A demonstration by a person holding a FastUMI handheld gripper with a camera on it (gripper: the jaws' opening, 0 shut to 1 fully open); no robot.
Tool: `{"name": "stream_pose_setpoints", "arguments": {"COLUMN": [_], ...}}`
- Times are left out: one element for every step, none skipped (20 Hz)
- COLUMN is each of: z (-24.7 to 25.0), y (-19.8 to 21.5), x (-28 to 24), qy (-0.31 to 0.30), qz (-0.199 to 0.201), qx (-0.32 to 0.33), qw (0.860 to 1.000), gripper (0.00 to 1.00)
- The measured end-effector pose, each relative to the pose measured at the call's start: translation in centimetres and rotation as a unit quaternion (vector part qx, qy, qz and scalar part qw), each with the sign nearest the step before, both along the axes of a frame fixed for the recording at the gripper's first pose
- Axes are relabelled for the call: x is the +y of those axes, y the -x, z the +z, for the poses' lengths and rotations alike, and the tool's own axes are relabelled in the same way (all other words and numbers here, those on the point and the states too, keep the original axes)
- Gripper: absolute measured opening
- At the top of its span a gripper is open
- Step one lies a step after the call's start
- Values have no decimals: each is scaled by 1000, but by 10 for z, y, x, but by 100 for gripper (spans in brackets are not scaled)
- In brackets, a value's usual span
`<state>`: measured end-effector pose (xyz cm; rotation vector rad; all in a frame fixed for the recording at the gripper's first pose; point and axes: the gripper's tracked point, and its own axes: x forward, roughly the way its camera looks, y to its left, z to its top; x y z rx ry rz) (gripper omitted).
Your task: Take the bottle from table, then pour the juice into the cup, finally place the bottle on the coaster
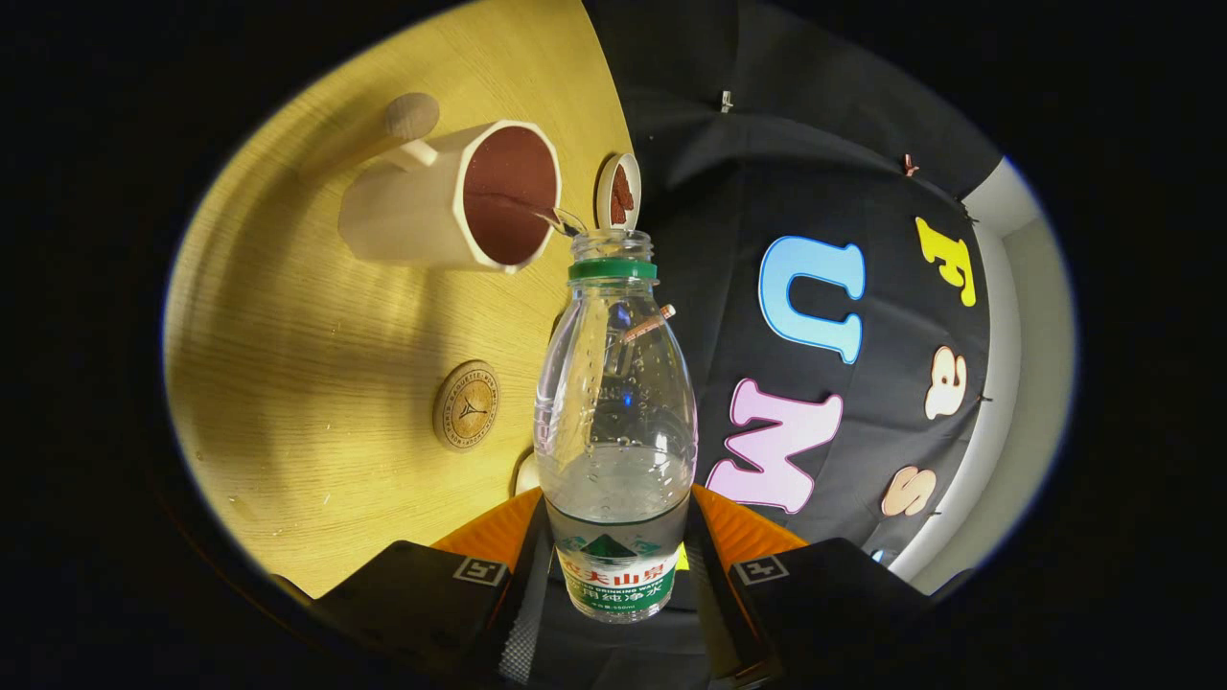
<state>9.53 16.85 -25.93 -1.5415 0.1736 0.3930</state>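
My claw [615,556] clamps the tilted bottle [615,422], its mouth streaming into the cup [451,196] near the table's [288,335] far edge; tipping further could overshoot the rim, I judge.

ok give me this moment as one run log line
phase: pouring | claw: shut on bottle | bottle: tilted, mouth at cup rim, thin stream entering | coaster: bare on table

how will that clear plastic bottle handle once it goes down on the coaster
The bottle, clamped between the gripper fingers, looks thin-walled, so it probably flexes. Partly full and uncapped, it seems light and may tip or spill on the small coaster.
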Motion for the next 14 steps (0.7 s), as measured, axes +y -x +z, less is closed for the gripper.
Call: {"name": "stream_pose_setpoints", "arguments": {"z": [0, 1, 1, 2, 3, 4, 7, 8, 10, 11, 11, 12, 11, 13], "y": [-1, -2, -3, -3, -5, -5, -6, -7, -6, -6, -6, -8, -8, -8], "x": [0, -1, 0, -1, -2, -2, -2, -2, -2, -1, -1, 0, 1, 1], "qy": [1, 3, 5, 7, 9, 12, 16, 20, 23, 26, 30, 33, 36, 41], "qz": [1, 2, 3, 4, 6, 8, 11, 14, 16, 19, 22, 25, 28, 31], "qx": [-1, -3, -4, -5, -8, -11, -15, -17, -19, -21, -23, -24, -25, -27], "qw": [1000, 1000, 1000, 1000, 1000, 1000, 1000, 1000, 999, 999, 999, 999, 999, 998], "gripper": [70, 70, 70, 70, 70, 70, 70, 70, 70, 70, 70, 70, 70, 70]}}
